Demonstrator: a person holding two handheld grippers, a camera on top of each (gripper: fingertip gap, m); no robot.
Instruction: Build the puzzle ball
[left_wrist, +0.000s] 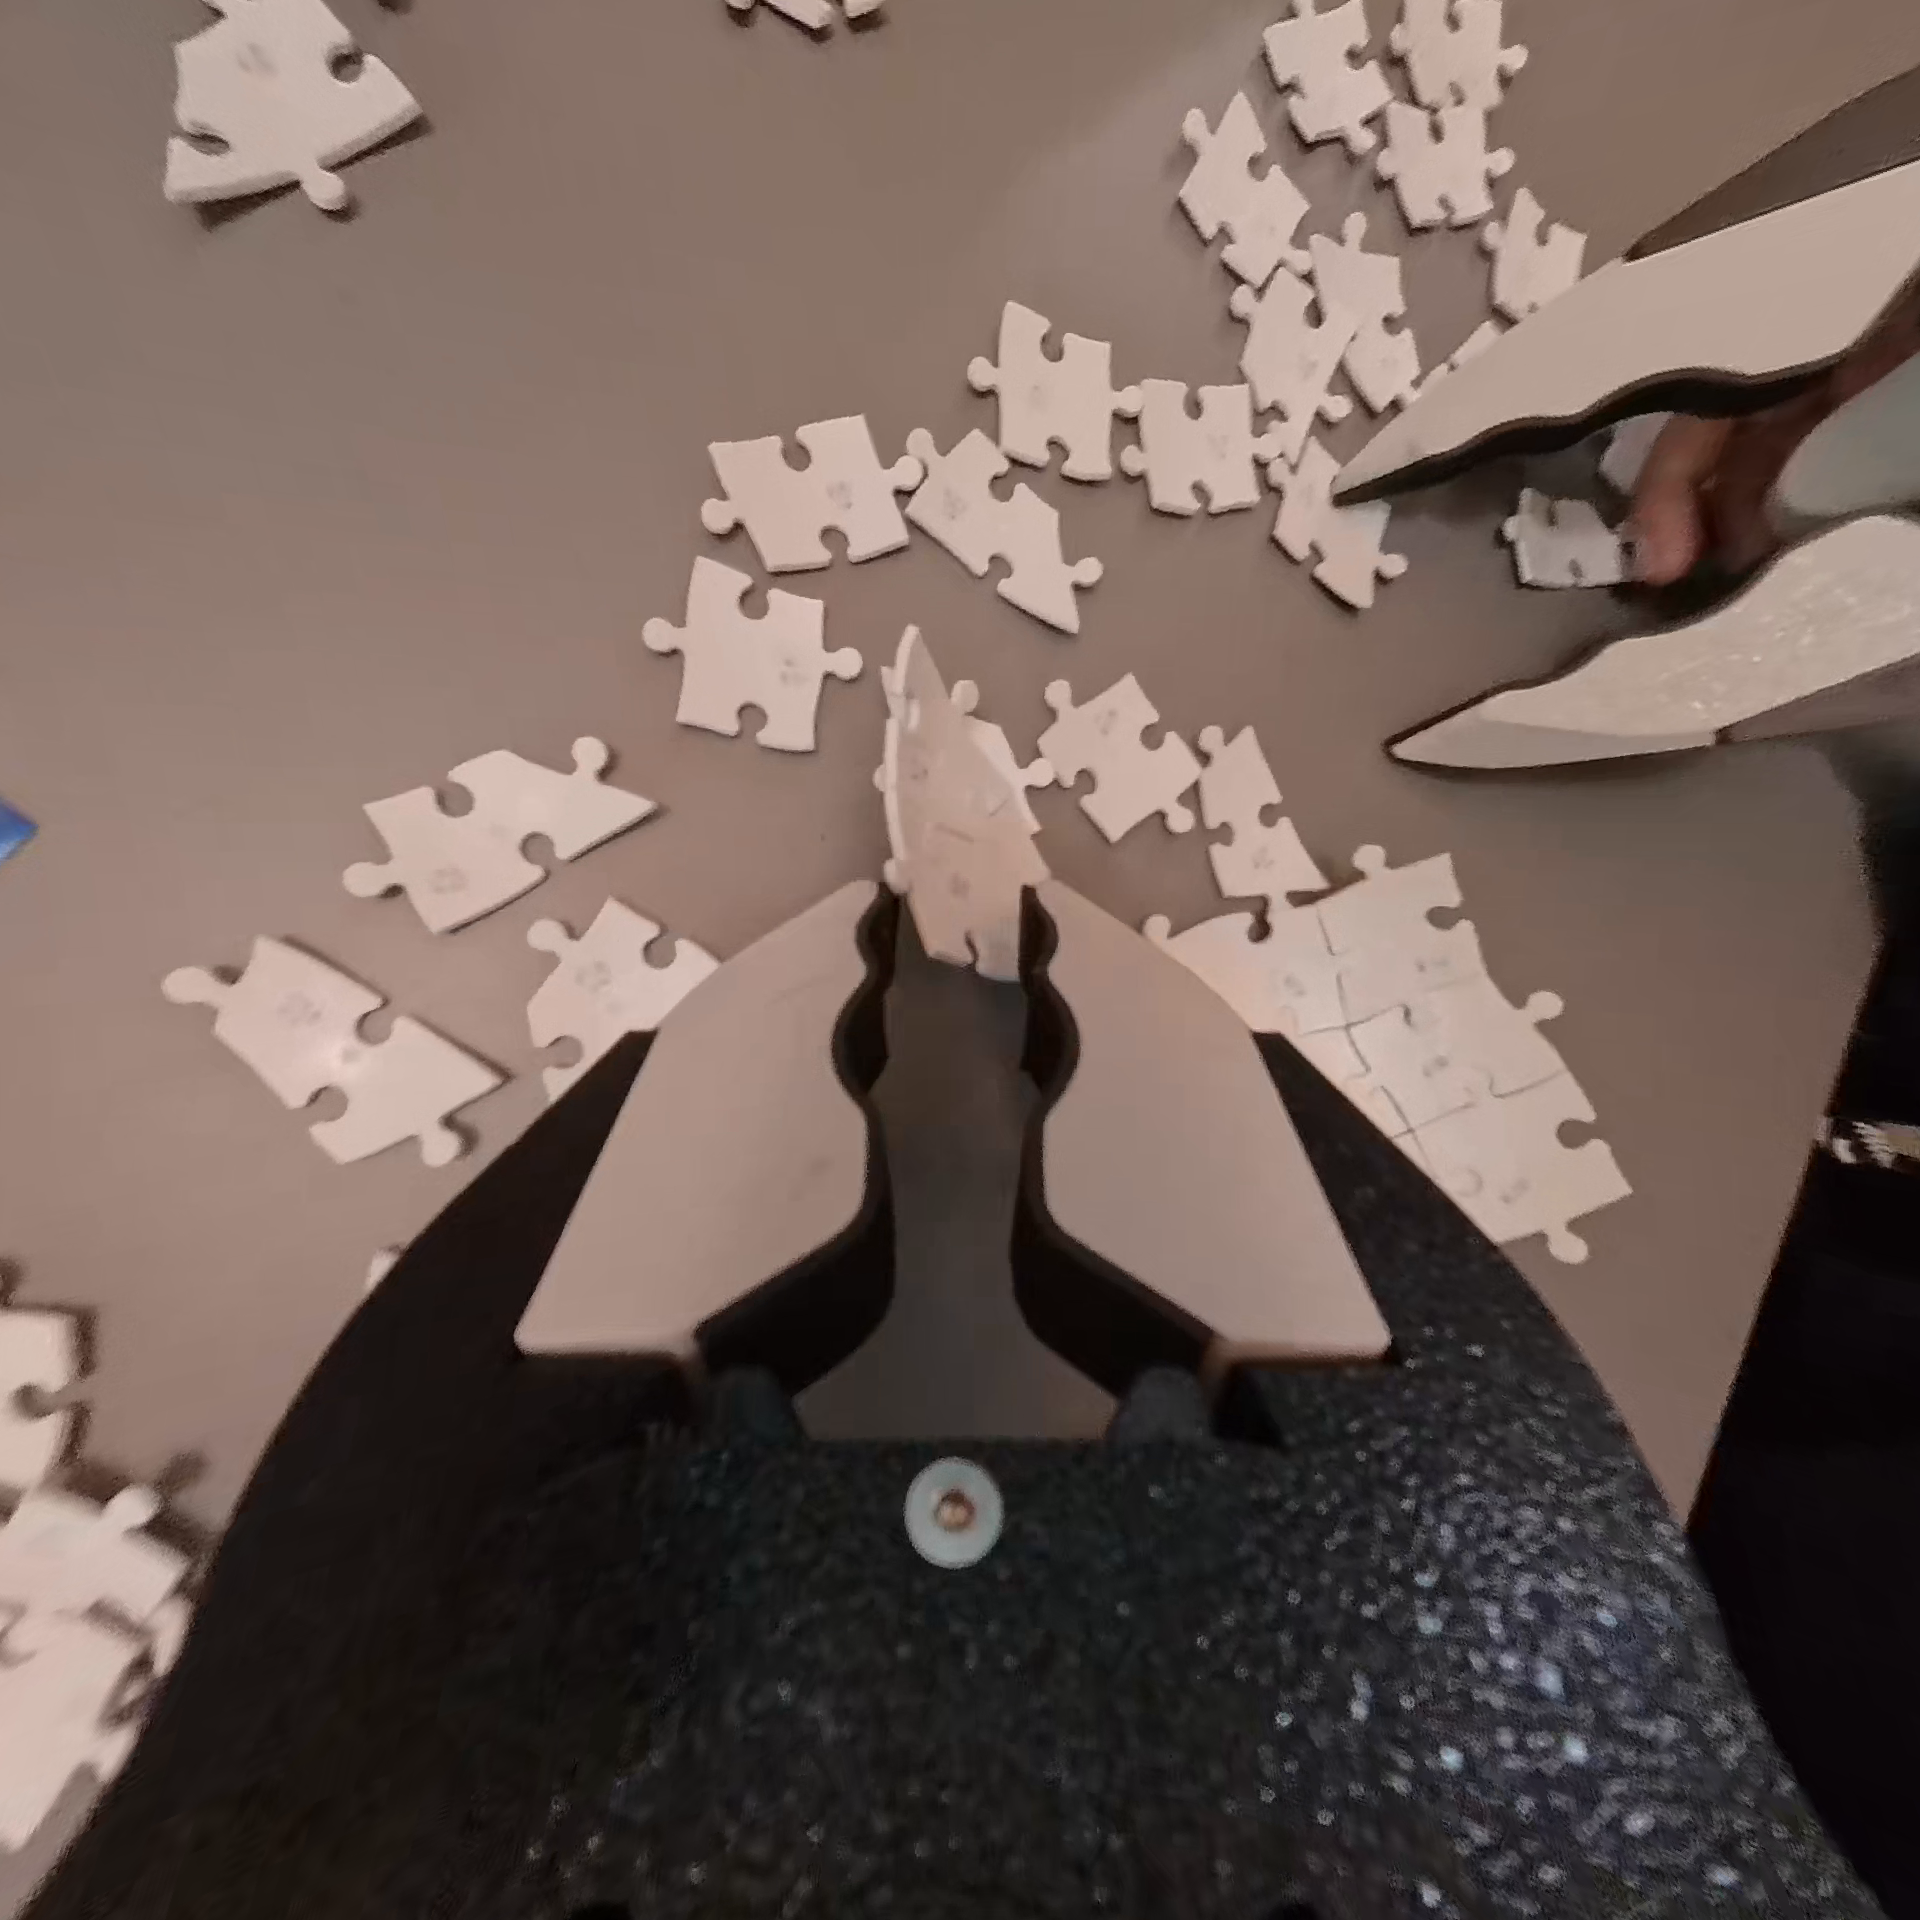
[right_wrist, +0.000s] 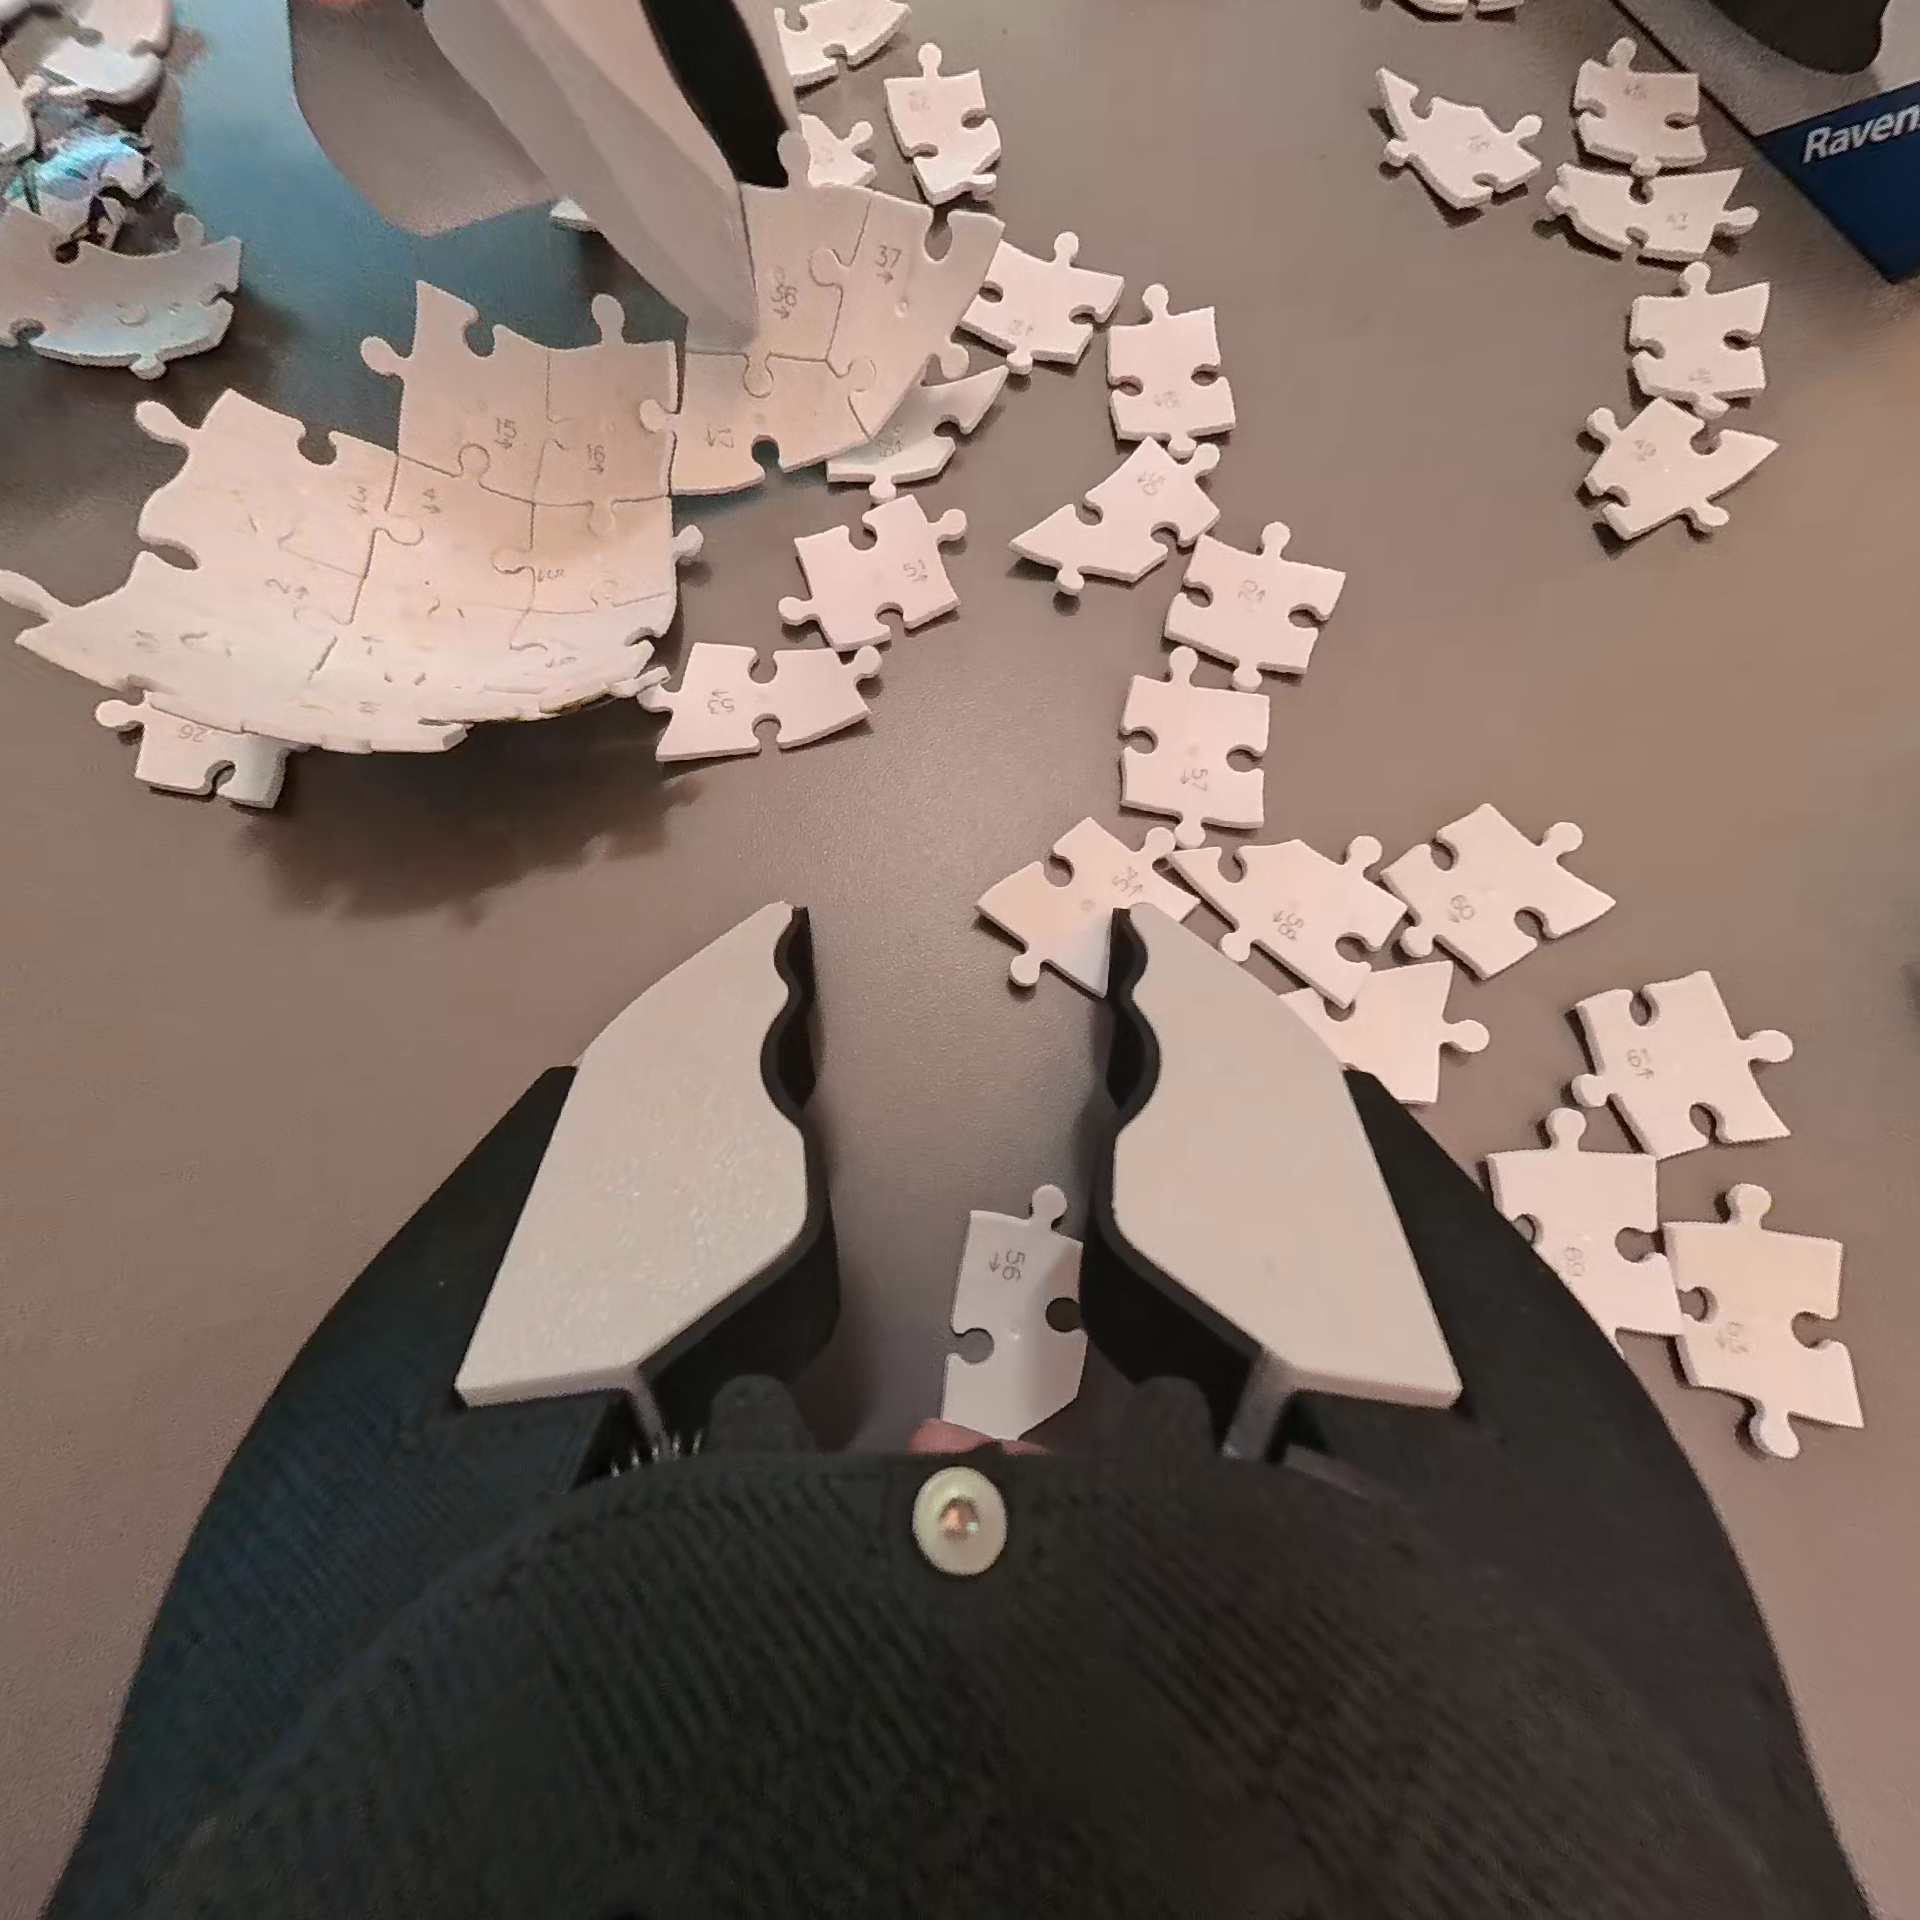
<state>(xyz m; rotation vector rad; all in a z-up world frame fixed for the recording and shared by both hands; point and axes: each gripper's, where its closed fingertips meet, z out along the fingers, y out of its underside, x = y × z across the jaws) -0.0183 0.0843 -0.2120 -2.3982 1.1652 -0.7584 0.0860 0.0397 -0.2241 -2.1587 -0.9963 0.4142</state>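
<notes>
The loose puzzle pieces (right_wrist: 1195, 748) look like stiff matt white plastic or card, faintly grainy. The joined curved section (right_wrist: 416, 582) has the same dull finish, with a slight sheen near its middle. The table (right_wrist: 520, 1039) is smooth, matt grey-brown. The right gripper (right_wrist: 961, 920) has fine-textured pale grey finger plates backed by black rubbery pads, on a ridged black printed-plastic body with a shiny metal screw (right_wrist: 959, 1523). A glossy blue cardboard box (right_wrist: 1839, 156) sits at the corner
</notes>
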